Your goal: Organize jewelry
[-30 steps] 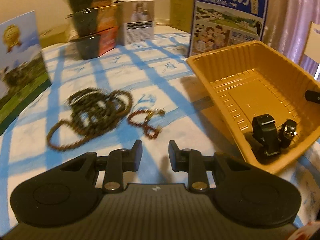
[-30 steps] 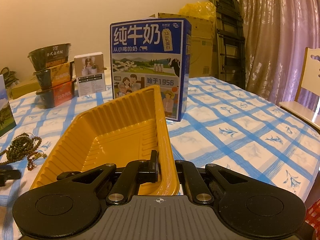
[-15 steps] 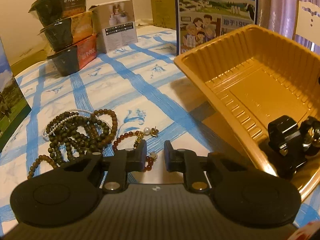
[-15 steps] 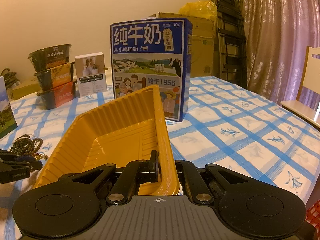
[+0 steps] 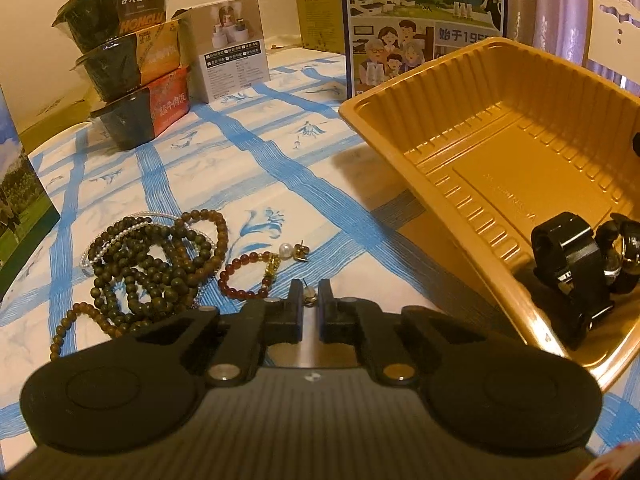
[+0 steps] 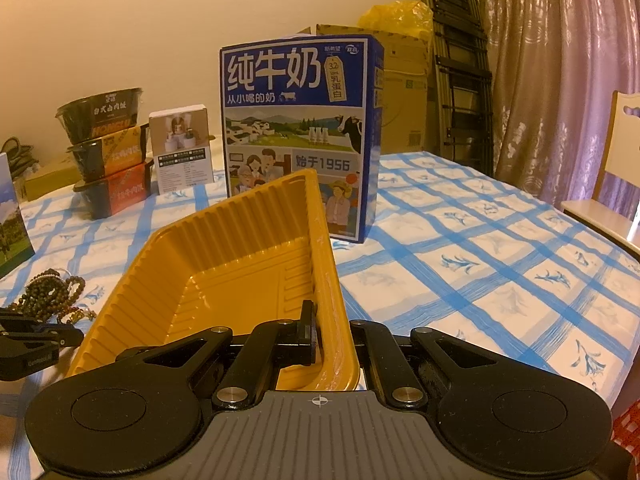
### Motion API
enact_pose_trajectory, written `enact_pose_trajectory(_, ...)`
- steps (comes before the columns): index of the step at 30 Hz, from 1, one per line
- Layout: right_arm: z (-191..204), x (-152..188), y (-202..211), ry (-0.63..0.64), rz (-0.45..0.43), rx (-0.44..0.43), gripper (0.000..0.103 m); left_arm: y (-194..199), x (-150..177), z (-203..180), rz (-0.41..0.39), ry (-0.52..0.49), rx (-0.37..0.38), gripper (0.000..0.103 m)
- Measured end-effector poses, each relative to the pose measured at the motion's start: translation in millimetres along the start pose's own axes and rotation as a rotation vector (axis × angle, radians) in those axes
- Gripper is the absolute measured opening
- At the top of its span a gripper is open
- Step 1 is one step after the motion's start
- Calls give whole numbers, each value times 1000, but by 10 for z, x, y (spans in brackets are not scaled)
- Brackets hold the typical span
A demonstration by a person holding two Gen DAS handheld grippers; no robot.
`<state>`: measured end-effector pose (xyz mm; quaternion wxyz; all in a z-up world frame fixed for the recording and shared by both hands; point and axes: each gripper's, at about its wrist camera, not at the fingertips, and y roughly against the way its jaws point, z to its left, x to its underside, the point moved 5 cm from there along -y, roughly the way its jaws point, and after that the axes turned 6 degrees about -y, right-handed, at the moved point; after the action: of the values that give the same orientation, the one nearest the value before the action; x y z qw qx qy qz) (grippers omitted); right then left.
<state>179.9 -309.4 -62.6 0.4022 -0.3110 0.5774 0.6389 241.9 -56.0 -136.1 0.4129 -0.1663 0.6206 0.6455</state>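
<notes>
Pinching a small pearl earring (image 5: 309, 295) between their tips, the left tongs (image 5: 309, 300) sit low over the counter (image 5: 280, 152), closed down onto the stud; only a pale bead and a glint of gold show in the narrow gap, so how firmly it is caught is hard to judge. Just ahead lies a red bead bracelet (image 5: 244, 276) with a gold charm, and touching its far end a second pearl earring (image 5: 290, 249) with a gold post. Left of these, a heap of dark green bead strands (image 5: 148, 264) is tangled with a thin strand of small white pearls, one brown tail trailing toward the near edge of the counter.

The right tongs (image 6: 332, 336) are clamped together on the near rim of the yellow tray (image 6: 240, 248), one finger inside the wall and one outside. That tray is ribbed, tilted up on its far side, and mostly bare; in the left view two black watches (image 5: 576, 264) rest in its near right corner.

Open checked cloth stretches between the jewelry and the tray's left rim. A blue milk carton (image 6: 298, 136) stands just behind the tray, stacked bowls (image 5: 128, 64) and a small white box (image 5: 232, 64) further back.
</notes>
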Motion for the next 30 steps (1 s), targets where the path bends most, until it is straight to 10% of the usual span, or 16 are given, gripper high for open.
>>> enact_pose_trajectory(13, -1, -2, 0, -2, 0, -1, 5, 163, -82, -40, -23, 20, 17, 6)
enact_pose_trajectory(30, -7, -6, 0, -7, 0, -4, 5, 500, -461, -569, -92, 67, 235, 6)
